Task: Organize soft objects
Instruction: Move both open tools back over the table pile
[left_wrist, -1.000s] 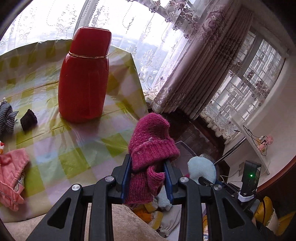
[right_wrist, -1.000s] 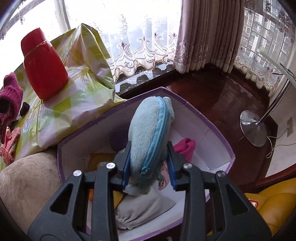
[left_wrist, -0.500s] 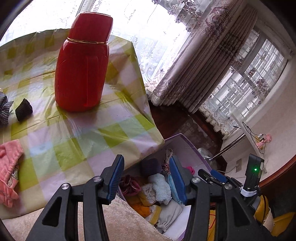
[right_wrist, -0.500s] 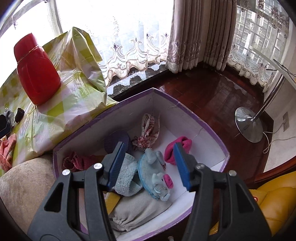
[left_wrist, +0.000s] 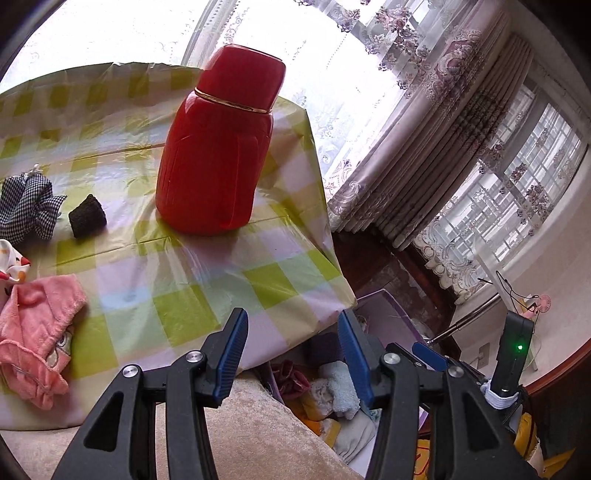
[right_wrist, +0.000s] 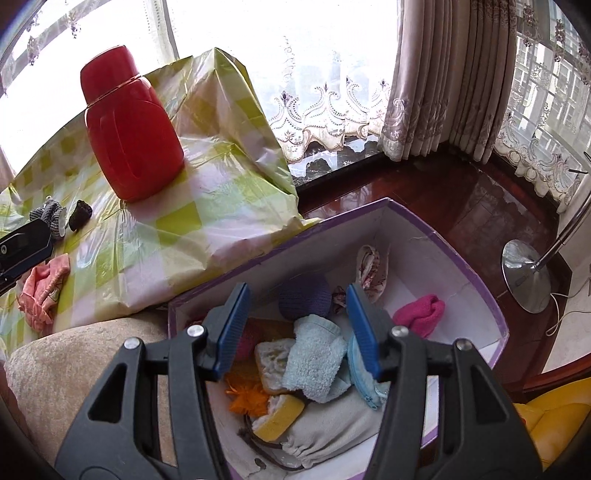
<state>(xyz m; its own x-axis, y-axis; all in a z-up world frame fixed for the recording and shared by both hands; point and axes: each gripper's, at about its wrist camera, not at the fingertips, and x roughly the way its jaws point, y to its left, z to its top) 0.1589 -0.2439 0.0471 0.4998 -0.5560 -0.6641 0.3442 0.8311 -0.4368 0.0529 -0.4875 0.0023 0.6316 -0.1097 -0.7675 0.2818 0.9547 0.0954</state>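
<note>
Two sets of tongs, both with jaws apart and nothing between the pads; over the past second each pair has just been opening, and no item sits in either gap. Left tongs (left_wrist: 291, 354) hang over the near edge of the tabletop (left_wrist: 177, 295), which wears a green-checked plastic cloth. Right tongs (right_wrist: 295, 328) hover above the purple-rimmed box (right_wrist: 484, 306), which already holds a light-blue towel piece (right_wrist: 314, 354), a blue zip pouch (right_wrist: 364, 380), a pink sock (right_wrist: 421, 314), a yellow sponge (right_wrist: 280, 413) and a grey drawstring bag (right_wrist: 332, 424). Soft items not yet boxed lie on the tabletop, to the left of the left tongs: pink cloth (left_wrist: 37, 332) nearest, bunched, with no clear long axis; further back the black-and-white checked fabric (left_wrist: 29, 206) and a small dark lump (left_wrist: 86, 216), just beside each other. Red flask (left_wrist: 218, 147) stands upright behind them, hard, not part of the sort. Judgement: left hand is the nearer one for the pink cloth; reach goes leftward across the cloth-covered surface, away from the box.
</note>
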